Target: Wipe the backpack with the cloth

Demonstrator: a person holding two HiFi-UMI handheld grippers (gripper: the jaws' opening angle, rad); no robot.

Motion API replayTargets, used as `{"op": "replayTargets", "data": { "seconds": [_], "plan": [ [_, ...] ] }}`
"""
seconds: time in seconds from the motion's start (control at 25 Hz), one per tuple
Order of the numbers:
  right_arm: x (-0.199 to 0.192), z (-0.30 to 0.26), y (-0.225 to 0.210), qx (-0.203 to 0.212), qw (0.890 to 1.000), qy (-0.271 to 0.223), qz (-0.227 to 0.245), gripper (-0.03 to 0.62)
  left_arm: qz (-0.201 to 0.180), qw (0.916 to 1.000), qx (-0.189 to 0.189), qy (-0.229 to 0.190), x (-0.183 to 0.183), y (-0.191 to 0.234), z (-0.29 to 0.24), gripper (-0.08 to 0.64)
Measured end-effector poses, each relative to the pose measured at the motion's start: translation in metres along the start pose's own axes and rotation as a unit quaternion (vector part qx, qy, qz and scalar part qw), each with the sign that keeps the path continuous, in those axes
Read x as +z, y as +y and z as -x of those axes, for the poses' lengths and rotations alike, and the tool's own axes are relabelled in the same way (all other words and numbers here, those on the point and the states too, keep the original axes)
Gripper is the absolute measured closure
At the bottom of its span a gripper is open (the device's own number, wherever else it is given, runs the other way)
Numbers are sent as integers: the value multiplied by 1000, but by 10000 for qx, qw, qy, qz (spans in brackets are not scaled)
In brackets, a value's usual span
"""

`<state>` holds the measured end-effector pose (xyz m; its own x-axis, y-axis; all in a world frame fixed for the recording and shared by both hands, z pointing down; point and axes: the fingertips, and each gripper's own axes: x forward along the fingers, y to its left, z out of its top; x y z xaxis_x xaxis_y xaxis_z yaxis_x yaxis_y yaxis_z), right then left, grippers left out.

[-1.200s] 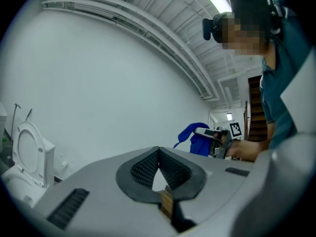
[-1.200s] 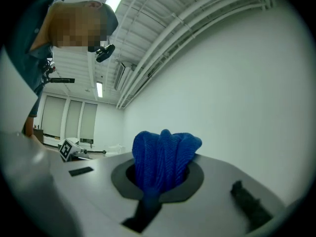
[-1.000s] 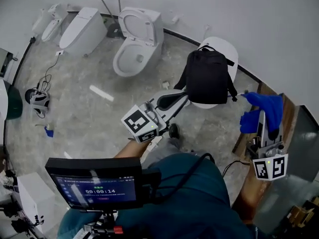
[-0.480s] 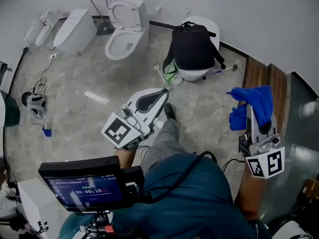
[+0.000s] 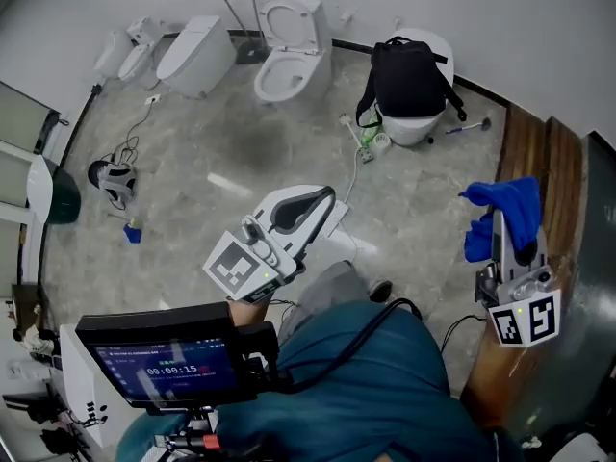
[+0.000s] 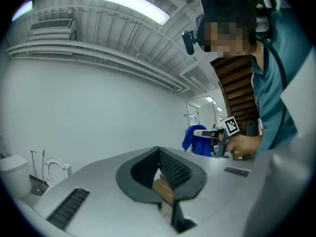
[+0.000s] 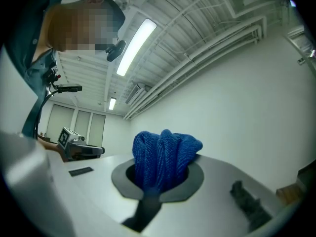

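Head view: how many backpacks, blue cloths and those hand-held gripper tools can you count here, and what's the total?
backpack: 1
cloth: 1
grippers: 2 (left gripper, right gripper)
Total: 4

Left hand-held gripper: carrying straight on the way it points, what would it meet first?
Probably just the white wall; its own view shows nothing nearer ahead of the left hand-held gripper. The head view lines it roughly toward the backpack, but height is unclear.
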<state>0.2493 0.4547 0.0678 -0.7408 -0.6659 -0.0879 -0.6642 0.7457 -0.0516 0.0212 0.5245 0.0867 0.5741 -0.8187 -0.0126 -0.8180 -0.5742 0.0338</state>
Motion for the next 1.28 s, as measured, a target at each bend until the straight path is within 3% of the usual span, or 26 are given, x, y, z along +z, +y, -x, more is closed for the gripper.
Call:
{"op": "replayTargets", "data": {
  "seconds": [0.16,0.44,0.76,0.96,1.16,1.28],
  "plan": [
    [-9,31,28,-95,9999,-40,-82,578,-79,9996,-225,124,-3,-27,19,555],
    [-5,73,83,-382,9992,5,82,578,-10,9983,-536,-218,-4,-53,61,555],
    [7,94,126,-489,9985,-20,225,578,37,9961,-575,-665,5,-66,99,555],
    [8,102,129,-335,9991,5,250,578,-34,9963,-460,-718,3,-82,105,555],
    [18,152,100,-46,9997,30,238,578,-96,9971,-85,-747,5,-142,93,555],
    [17,156,94,40,9996,112,260,578,-80,9976,-25,-683,-2,-151,88,555]
  ]
}}
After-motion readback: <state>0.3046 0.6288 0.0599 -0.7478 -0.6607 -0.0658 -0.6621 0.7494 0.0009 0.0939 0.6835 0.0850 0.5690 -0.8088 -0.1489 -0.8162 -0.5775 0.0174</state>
